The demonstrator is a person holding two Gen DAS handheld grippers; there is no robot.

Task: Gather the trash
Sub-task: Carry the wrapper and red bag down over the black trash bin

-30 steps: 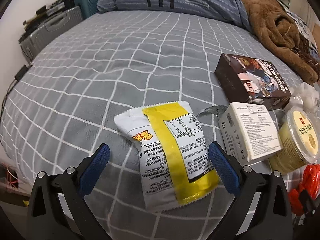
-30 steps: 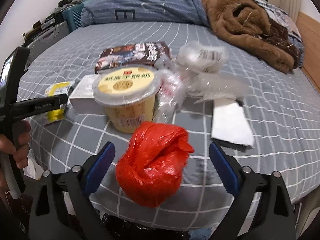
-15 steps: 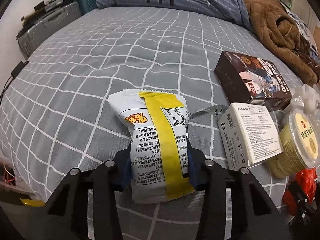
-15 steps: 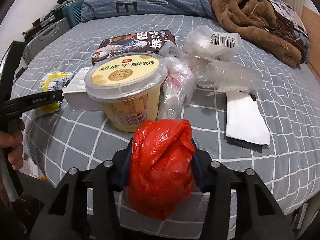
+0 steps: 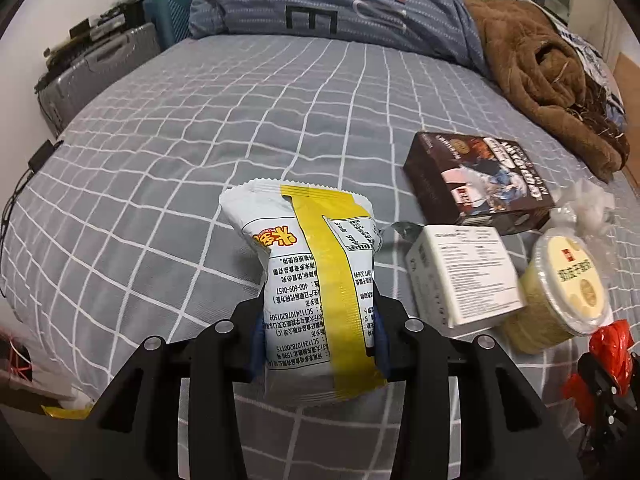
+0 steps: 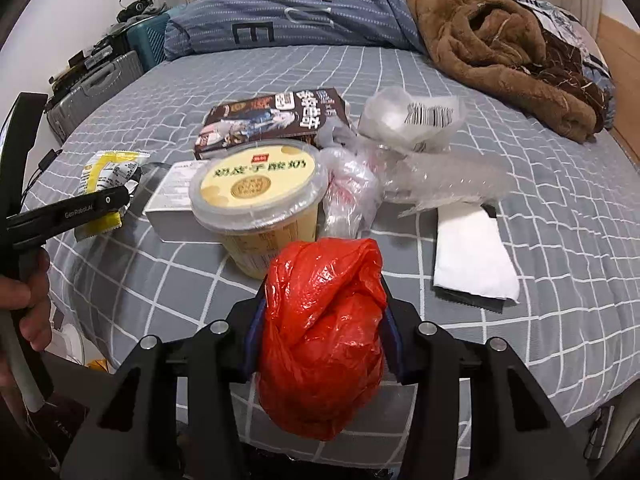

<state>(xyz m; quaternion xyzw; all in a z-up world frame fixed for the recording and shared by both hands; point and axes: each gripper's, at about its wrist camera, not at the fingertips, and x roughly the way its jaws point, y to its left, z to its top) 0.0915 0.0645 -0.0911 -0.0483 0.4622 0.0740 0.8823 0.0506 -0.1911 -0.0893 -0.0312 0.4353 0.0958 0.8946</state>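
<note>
My left gripper [image 5: 318,336] is shut on a white and yellow snack packet [image 5: 316,280], squeezing its lower half and holding it a little above the grey checked bedsheet [image 5: 200,128]. The same packet [image 6: 106,176] shows at the left of the right wrist view, with the left gripper's black finger [image 6: 80,210] across it. My right gripper [image 6: 320,324] is shut on a crumpled red plastic bag [image 6: 324,328], which bulges above and below the blue pads. The red bag [image 5: 610,348] peeks in at the left view's right edge.
On the bed lie a yellow lidded cup [image 6: 256,196], a white box [image 5: 464,276], a dark printed box [image 5: 480,176], clear plastic wrap [image 6: 420,152] and a white folded paper [image 6: 472,256]. A brown coat [image 6: 500,40] and blue duvet [image 6: 300,12] lie behind. Suitcases [image 5: 92,76] stand left.
Both grippers went from wide open to shut, the left on the snack packet and the right on the red bag. Both then rose a little, and the packet now stands lifted off the sheet.
</note>
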